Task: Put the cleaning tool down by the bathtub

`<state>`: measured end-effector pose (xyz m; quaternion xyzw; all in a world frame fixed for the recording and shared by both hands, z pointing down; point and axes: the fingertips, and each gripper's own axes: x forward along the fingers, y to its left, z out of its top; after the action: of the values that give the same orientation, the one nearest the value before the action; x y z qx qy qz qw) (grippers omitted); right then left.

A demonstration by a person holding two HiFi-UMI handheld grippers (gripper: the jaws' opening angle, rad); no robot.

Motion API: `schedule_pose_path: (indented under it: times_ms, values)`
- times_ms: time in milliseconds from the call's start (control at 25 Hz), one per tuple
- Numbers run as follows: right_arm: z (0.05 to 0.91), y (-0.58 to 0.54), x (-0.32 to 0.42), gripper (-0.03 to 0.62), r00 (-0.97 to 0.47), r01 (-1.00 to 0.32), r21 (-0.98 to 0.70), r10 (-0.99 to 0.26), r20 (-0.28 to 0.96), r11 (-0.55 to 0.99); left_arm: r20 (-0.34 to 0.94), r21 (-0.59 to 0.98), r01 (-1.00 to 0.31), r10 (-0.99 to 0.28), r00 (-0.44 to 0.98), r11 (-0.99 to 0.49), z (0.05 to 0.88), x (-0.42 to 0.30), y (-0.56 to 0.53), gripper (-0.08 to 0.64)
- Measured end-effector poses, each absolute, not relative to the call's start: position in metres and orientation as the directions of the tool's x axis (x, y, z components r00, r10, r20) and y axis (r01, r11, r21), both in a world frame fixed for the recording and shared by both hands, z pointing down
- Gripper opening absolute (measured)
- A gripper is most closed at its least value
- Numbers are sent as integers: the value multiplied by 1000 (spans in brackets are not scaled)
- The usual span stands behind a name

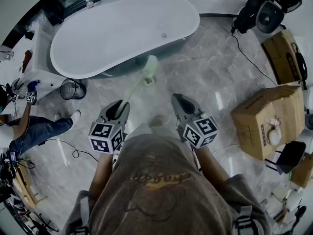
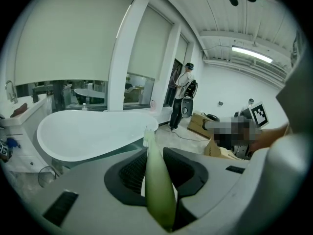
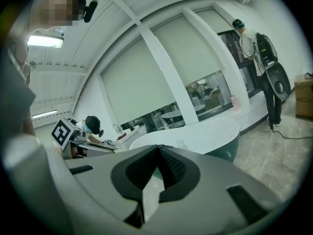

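A white oval bathtub stands on the marble floor ahead of me. My left gripper is shut on the pale green handle of a long cleaning brush. The brush's head points at the tub's near side, above the floor. In the left gripper view the handle runs out between the dark pads towards the tub. My right gripper hovers beside the left one. Its pads meet at the tips with nothing between them, and it faces the tub.
A wire wastebasket sits by the tub's left end. Cardboard boxes and black equipment fill the right side, with a cable across the floor. A person sits at the left; another stands past the tub.
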<state>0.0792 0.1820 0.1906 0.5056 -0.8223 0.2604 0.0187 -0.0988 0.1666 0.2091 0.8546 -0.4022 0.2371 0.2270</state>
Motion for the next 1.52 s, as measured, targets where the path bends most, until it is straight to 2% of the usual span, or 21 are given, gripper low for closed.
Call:
schedule_pose_path:
  times_ms: [960,1520]
  values:
    - [222,120,58,-2,-507,-834,-424,-792,340,352,621,205,-799,-556,552,-565,247,-111,111,110]
    - [275,84,62,-2,-496,-846,-423,-768,405,324,667,235,-806,-514,540,-543,319,-105,74,110]
